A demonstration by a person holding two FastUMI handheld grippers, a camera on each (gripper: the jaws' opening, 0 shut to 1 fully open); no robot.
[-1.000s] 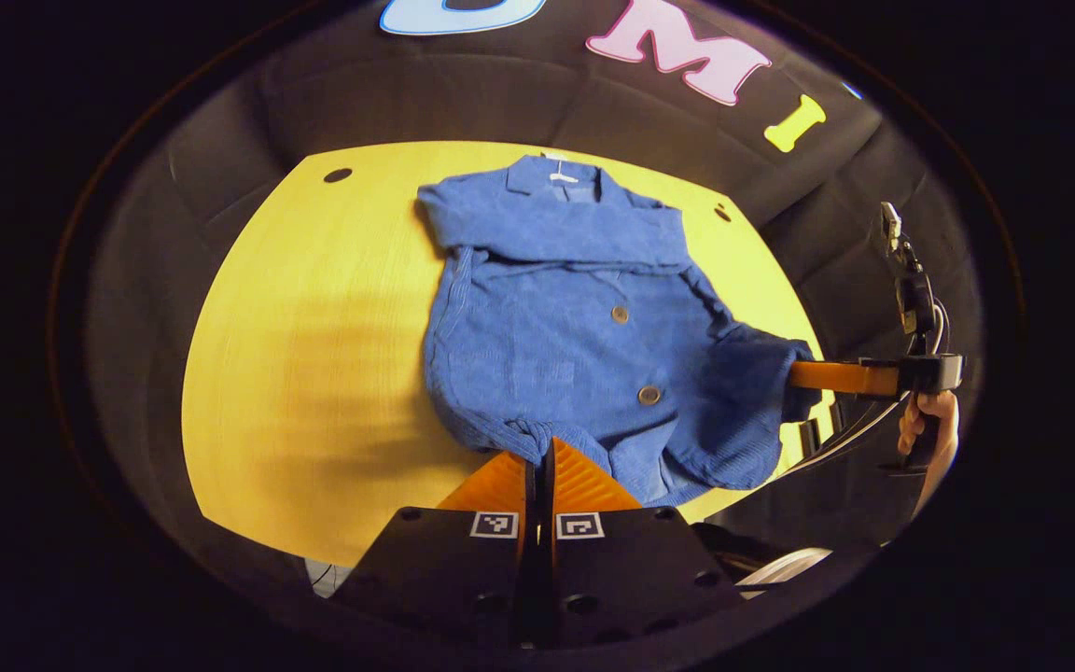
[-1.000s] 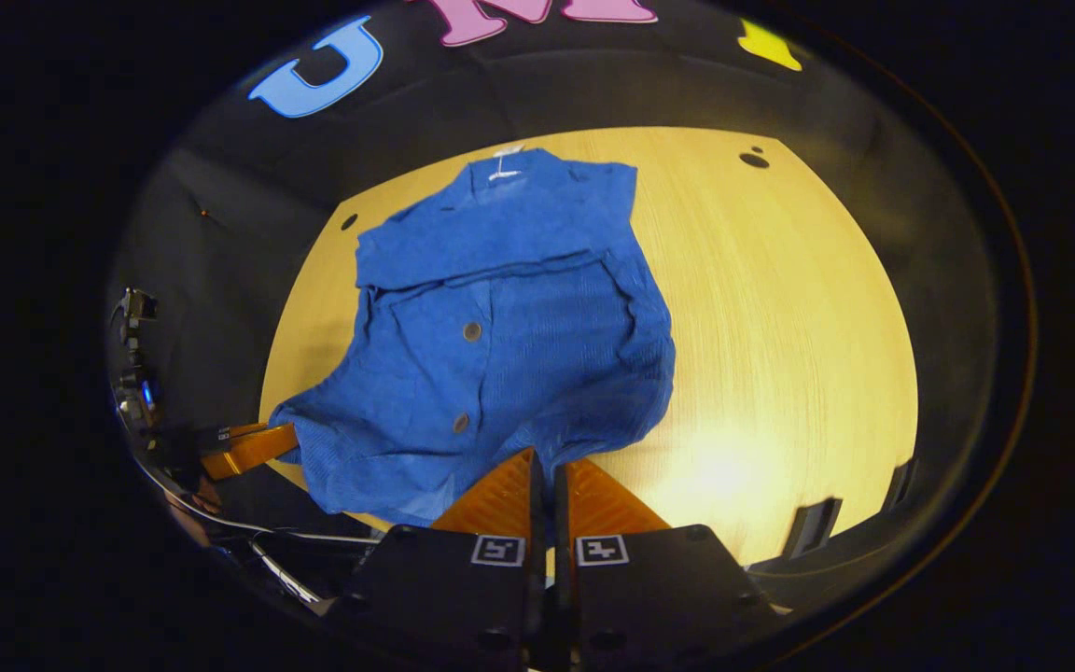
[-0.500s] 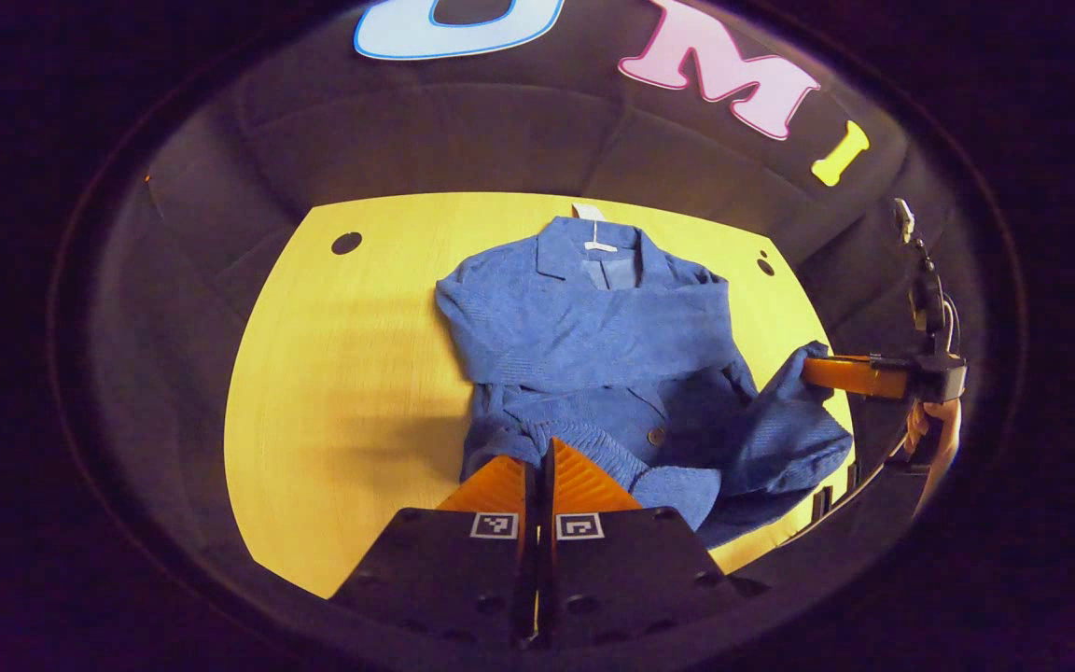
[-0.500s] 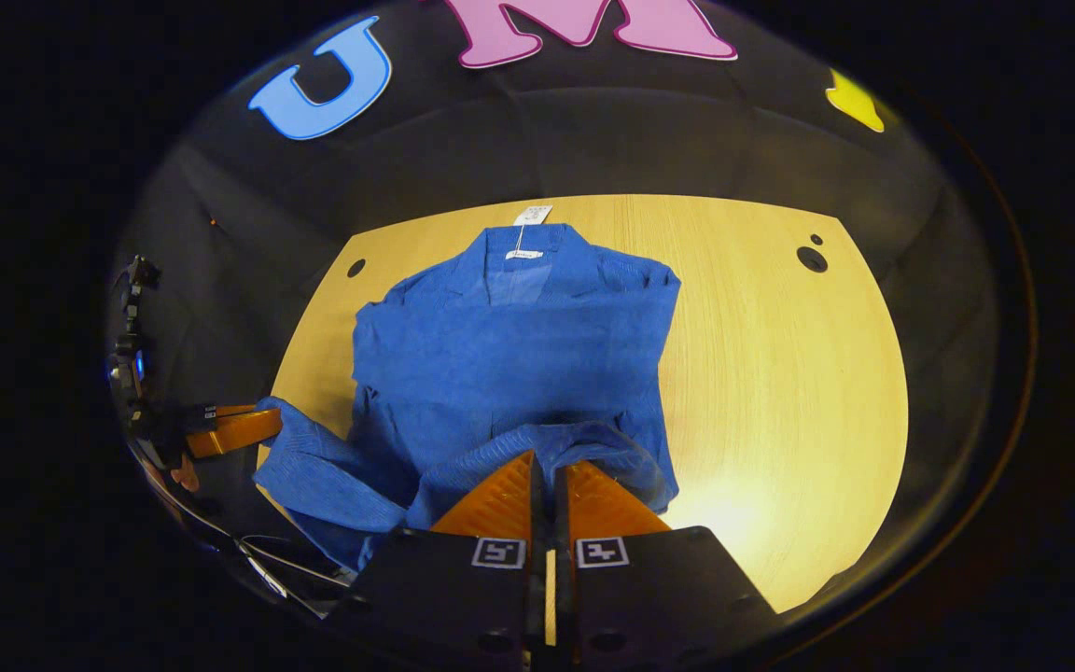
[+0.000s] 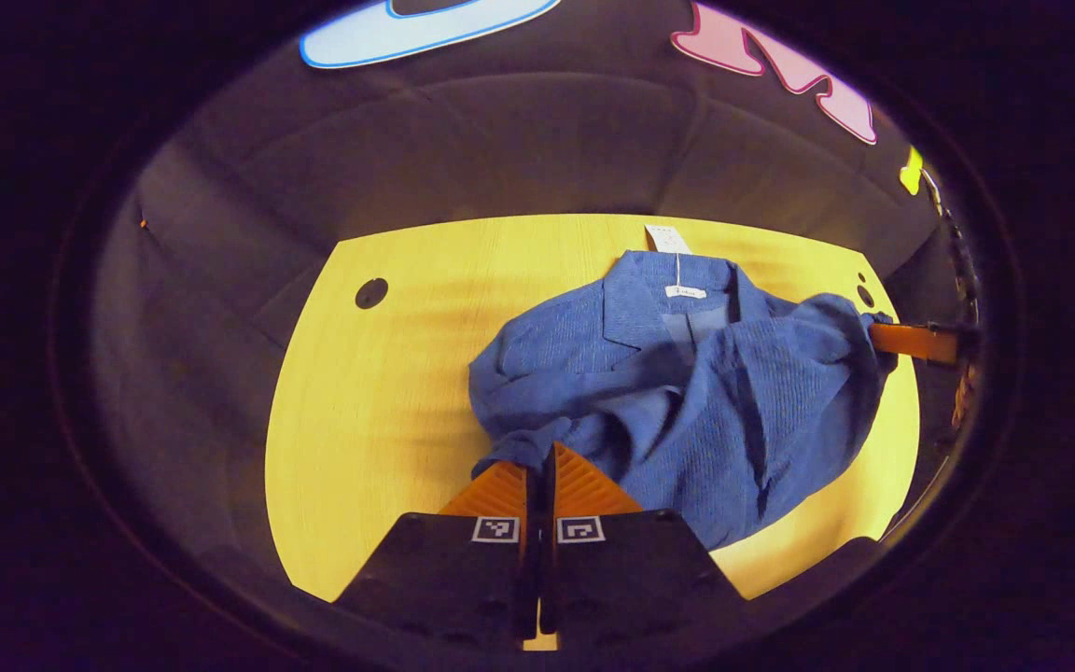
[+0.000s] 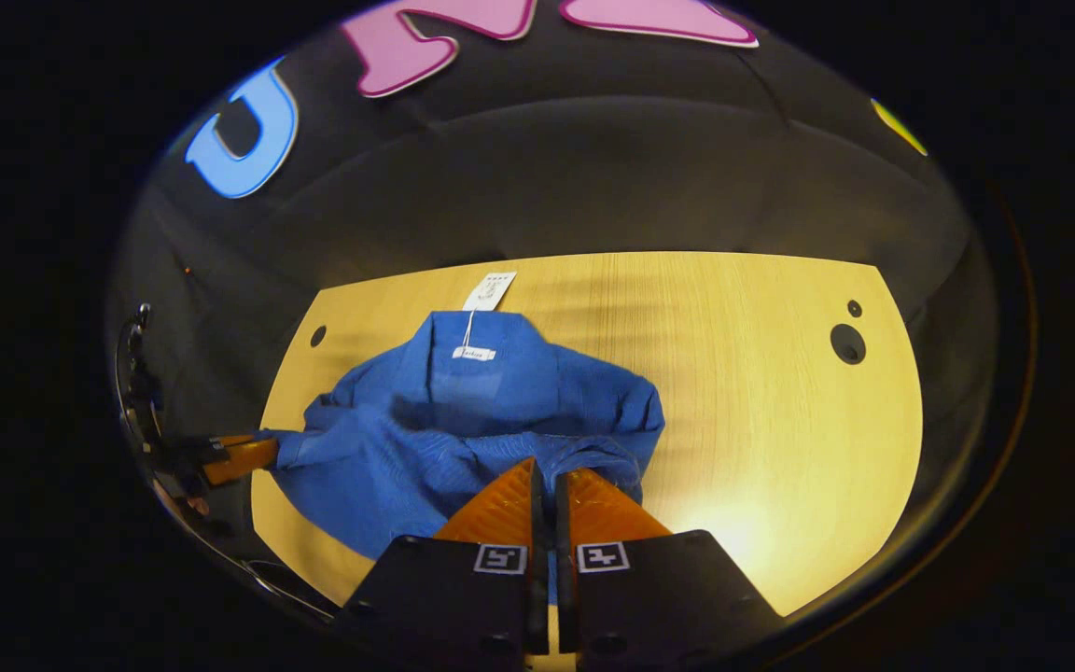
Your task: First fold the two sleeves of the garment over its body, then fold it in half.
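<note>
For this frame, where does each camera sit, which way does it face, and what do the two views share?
Left gripper view: rides the left gripper, facing the far wall across the table; its orange fingers pinch the blue garment.
Right gripper view: rides the right gripper, facing the same wall; its fingers pinch the hem.
Shared: garment, white tag, table, and each other's gripper at the side.

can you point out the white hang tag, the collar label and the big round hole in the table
white hang tag point(image 6: 490, 290), right gripper view, middle of the card
collar label point(image 6: 473, 354), right gripper view, middle of the strip
big round hole point(image 6: 847, 343), right gripper view, its dark middle
</note>
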